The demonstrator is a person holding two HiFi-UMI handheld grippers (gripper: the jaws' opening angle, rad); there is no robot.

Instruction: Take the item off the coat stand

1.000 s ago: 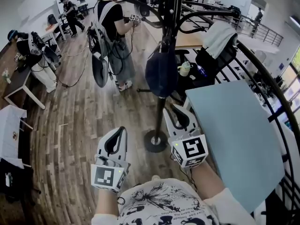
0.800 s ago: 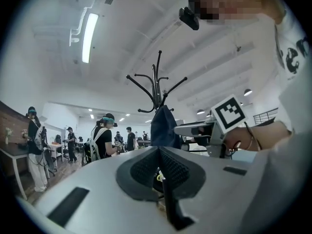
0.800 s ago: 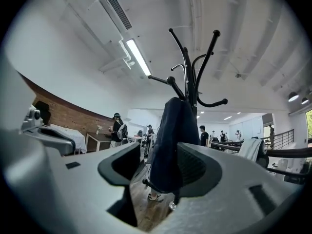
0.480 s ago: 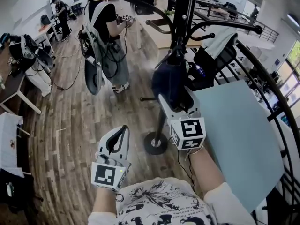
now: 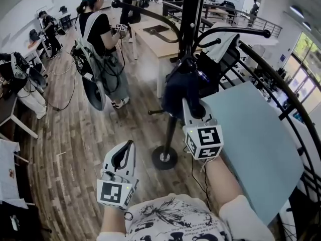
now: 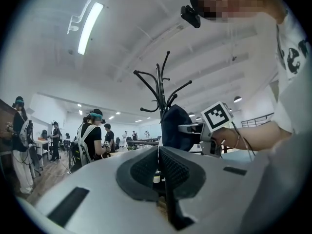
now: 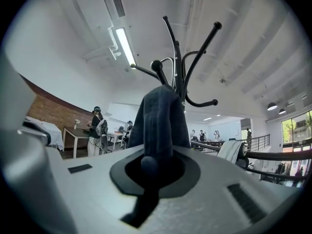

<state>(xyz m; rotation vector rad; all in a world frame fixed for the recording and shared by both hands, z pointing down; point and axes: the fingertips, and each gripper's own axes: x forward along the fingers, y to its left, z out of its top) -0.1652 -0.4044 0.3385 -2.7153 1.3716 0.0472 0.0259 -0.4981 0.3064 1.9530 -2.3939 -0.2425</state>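
A black coat stand (image 5: 192,14) rises from a round base (image 5: 164,157) on the wood floor. A dark navy cloth item (image 5: 175,92) hangs from one of its hooks. My right gripper (image 5: 193,110) reaches up to the item's lower part and is shut on a fold of it. In the right gripper view the dark cloth (image 7: 158,118) runs down into the closed jaws of the right gripper (image 7: 147,165), under the stand's hooks (image 7: 178,57). My left gripper (image 5: 127,148) hangs low to the left of the pole, shut and empty. In its own view the left gripper (image 6: 158,152) points at the item (image 6: 174,126).
A pale blue tabletop (image 5: 256,144) lies close on the right, with a curved black railing (image 5: 281,84) behind it and a white cloth (image 5: 220,43) over the rail. A person wearing gear (image 5: 98,49) stands at the left rear. A wooden desk (image 5: 155,39) stands behind the stand.
My right gripper rose from beside the pole up to the hanging navy item and closed on its lower part. The left gripper stayed low.
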